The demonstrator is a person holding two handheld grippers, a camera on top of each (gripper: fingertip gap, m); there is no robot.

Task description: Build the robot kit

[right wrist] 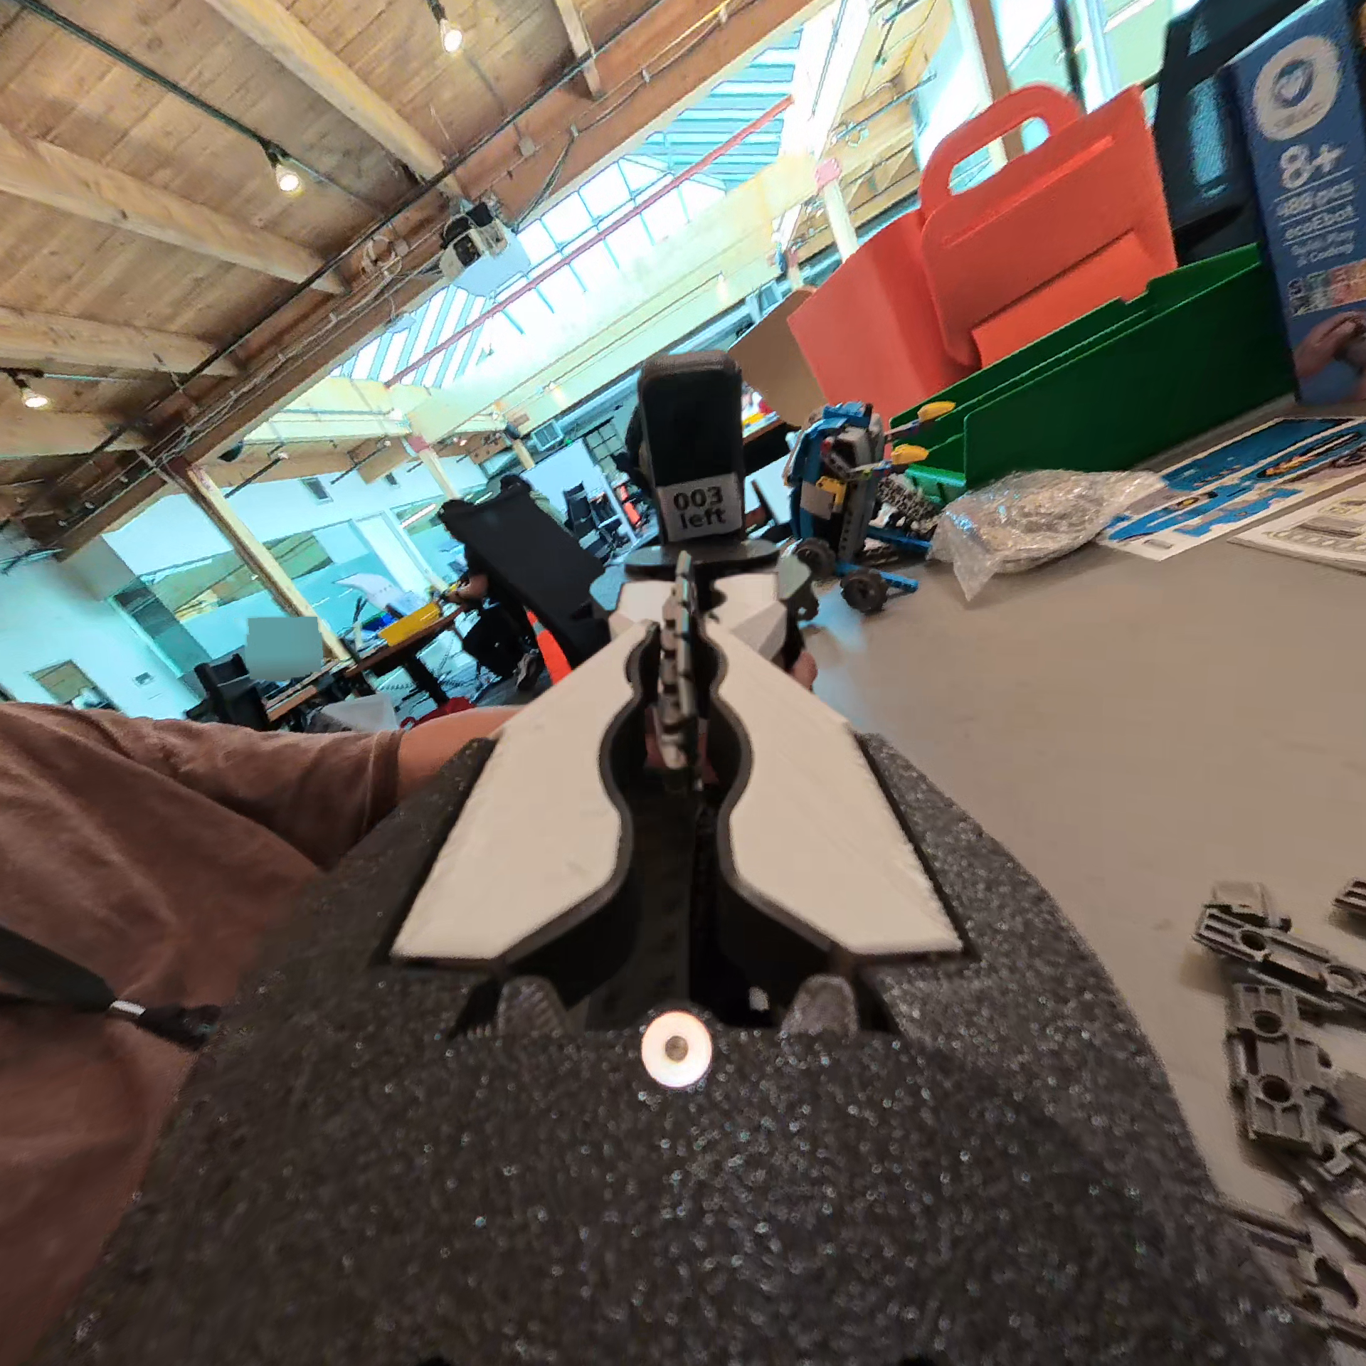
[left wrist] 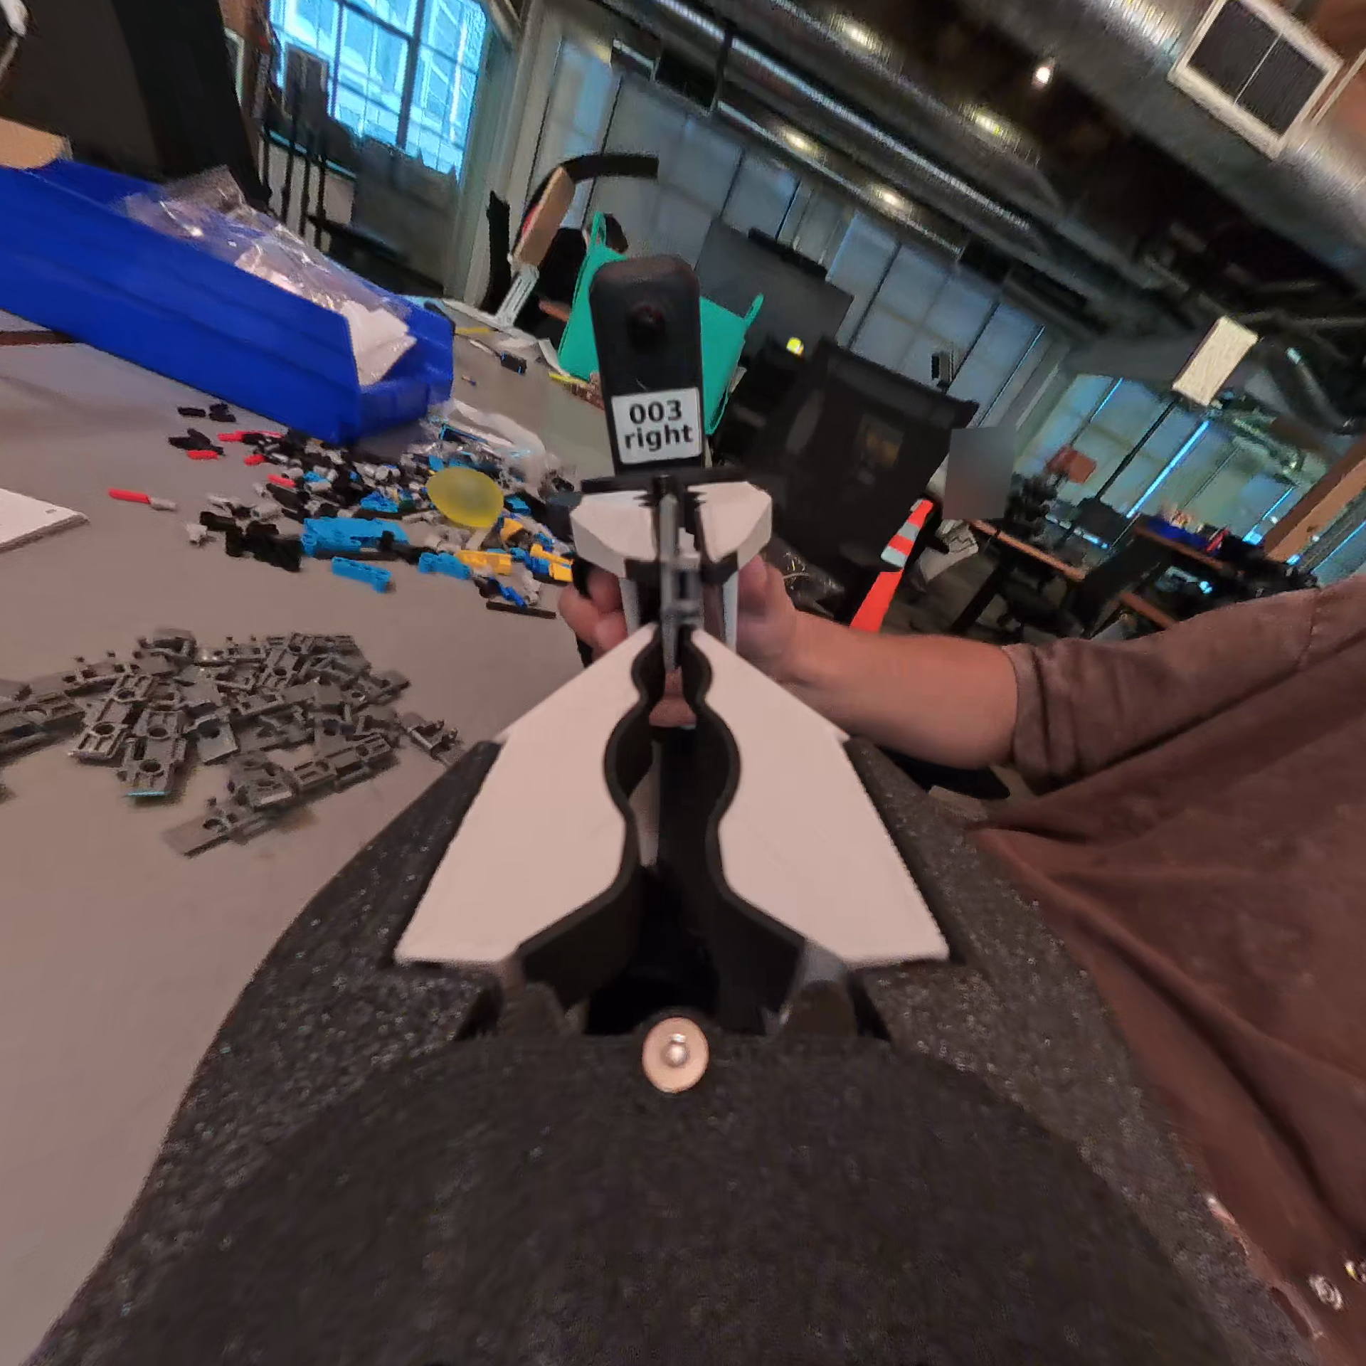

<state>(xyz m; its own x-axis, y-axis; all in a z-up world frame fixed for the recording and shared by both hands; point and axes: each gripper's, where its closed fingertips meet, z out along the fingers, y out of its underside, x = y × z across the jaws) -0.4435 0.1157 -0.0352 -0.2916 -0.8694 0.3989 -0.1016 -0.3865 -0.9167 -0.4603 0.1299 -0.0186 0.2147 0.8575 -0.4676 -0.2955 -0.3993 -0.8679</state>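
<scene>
My left gripper [left wrist: 676, 639] and right gripper [right wrist: 678, 639] face each other tip to tip above the grey table [left wrist: 111, 961]. Between them runs a short strip of joined grey plastic links [left wrist: 674, 591], seen edge-on. In the right wrist view the link strip [right wrist: 676, 687] lies deep between my right gripper's white fingers [right wrist: 798, 813], which are shut on it. My left gripper's tips are shut on the strip's other end. A hand [left wrist: 769, 621] holds the right gripper, and a brown sleeve [left wrist: 1183, 702] shows behind it.
A pile of loose grey links [left wrist: 222, 724] lies on the table, also in the right wrist view [right wrist: 1286, 1035]. Farther off are mixed coloured bricks [left wrist: 384, 517], a blue bin [left wrist: 185, 296], green trays [right wrist: 1109, 384], an orange case [right wrist: 998, 259], a brick-built vehicle [right wrist: 843, 480] and a plastic bag [right wrist: 1035, 517]. Only a small space, under 4 cm, lies between the two pairs of fingers.
</scene>
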